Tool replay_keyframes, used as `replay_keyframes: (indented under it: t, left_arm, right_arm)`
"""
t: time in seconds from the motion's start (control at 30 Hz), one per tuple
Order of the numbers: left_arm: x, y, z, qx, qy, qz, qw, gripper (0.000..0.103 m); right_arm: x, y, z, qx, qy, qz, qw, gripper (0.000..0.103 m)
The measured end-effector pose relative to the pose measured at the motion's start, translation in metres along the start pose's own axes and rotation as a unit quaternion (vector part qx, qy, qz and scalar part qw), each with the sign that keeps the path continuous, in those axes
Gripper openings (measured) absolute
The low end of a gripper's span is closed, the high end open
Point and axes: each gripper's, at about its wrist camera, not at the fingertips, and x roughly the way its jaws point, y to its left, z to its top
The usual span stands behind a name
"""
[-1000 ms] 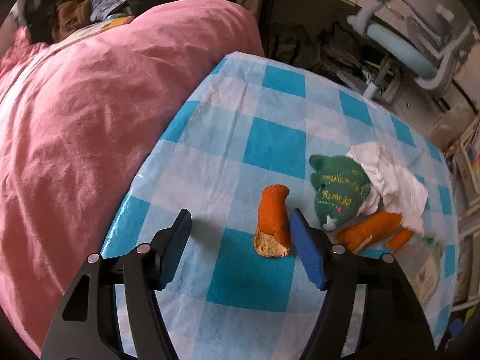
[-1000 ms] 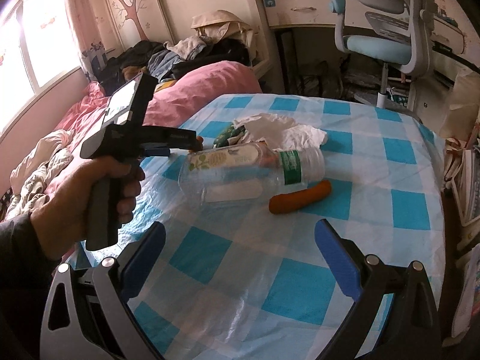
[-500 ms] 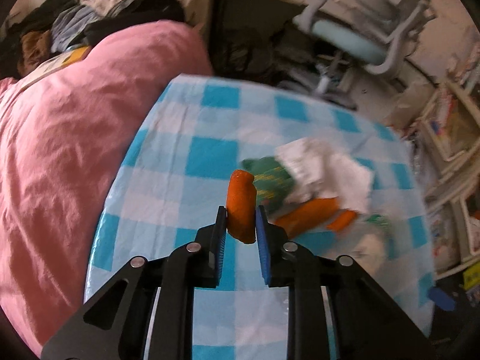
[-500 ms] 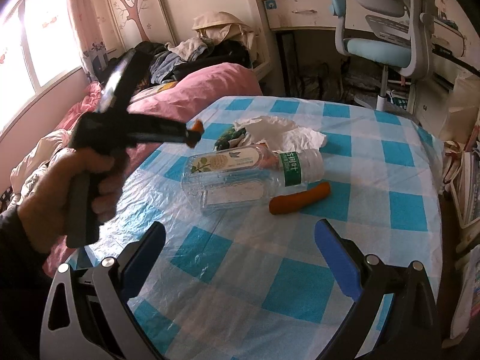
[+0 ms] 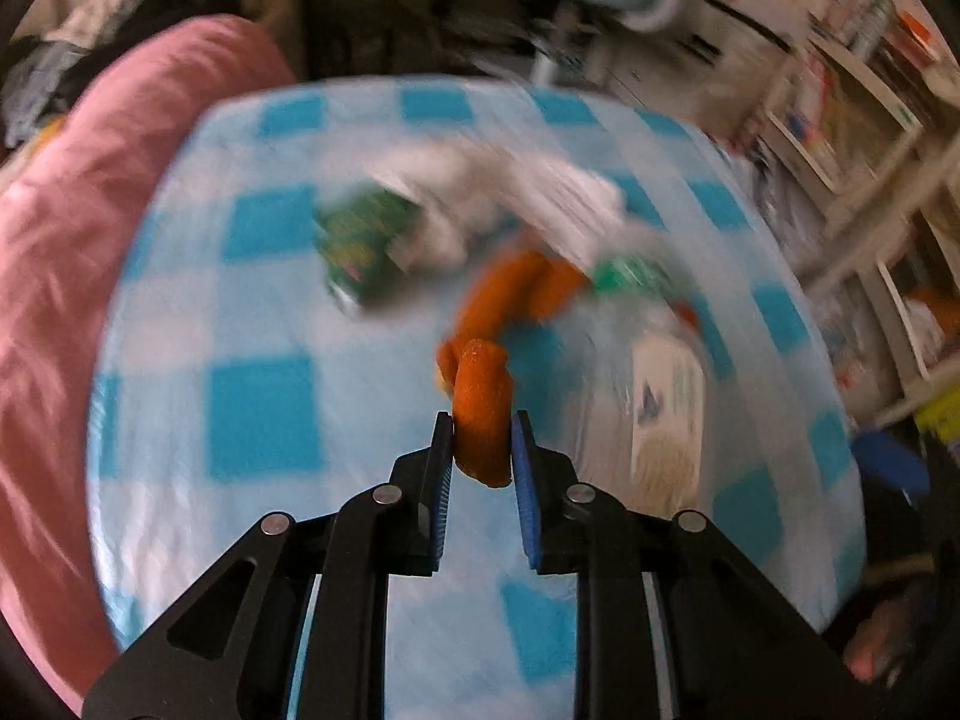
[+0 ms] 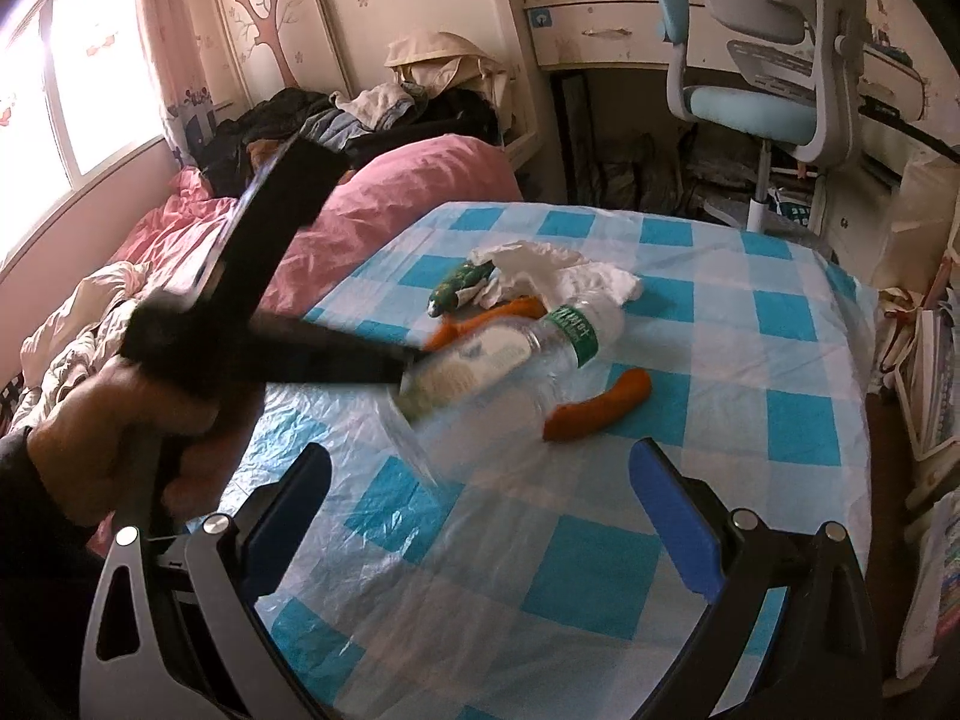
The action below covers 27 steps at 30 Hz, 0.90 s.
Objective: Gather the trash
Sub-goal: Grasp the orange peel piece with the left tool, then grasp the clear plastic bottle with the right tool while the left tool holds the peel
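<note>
Orange peel (image 5: 480, 414) pinched in left gripper (image 5: 480, 450) above bottle (image 6: 510, 360) (tissue (image 6: 558, 270) behind); right gripper (image 6: 480, 480) gapes empty.

Left gripper (image 5: 482, 441): pads pressed on both sides of an orange scrap (image 5: 480, 414), angled steeply downward, lifted off the tabletop.
Left hand (image 6: 120, 420): wrapped around the gripper's handle, blurred, dark sleeve at the wrist.
Right gripper (image 6: 480, 498): jaws spread wide, nothing between them, tilted down over the tabletop.

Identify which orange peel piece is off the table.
The peel clamped in the left gripper. The other pieces lie on the table by the bottle.
</note>
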Motion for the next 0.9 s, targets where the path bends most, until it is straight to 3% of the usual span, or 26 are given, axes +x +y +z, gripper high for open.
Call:
replay_keyframes:
  t: [0.07, 0.17, 0.4, 0.6, 0.9]
  left_arm:
    - [0.0, -0.013, -0.014, 0.017, 0.018, -0.021, 0.9995, 0.018]
    - [-0.011, -0.026, -0.029, 0.025, 0.015, -0.02, 0.9994, 0.018]
    - [-0.066, 0.007, -0.06, -0.07, -0.046, -0.013, 0.9964, 0.019]
    - [-0.08, 0.037, -0.059, -0.137, -0.076, -0.015, 0.9876, 0.019]
    - [-0.093, 0.045, -0.046, -0.143, -0.106, -0.001, 0.984, 0.019]
  right_arm:
    - [-0.003, -0.002, -0.001, 0.002, -0.003, -0.004, 1.0, 0.095]
    - [-0.007, -0.007, -0.002, 0.007, -0.007, -0.013, 1.0, 0.095]
    - [-0.005, -0.017, -0.007, 0.028, 0.002, -0.027, 0.999, 0.095]
    - [0.014, -0.004, -0.004, 0.031, 0.013, -0.022, 0.999, 0.095]
    - [0.05, 0.005, -0.001, 0.04, 0.04, -0.045, 0.997, 0.091]
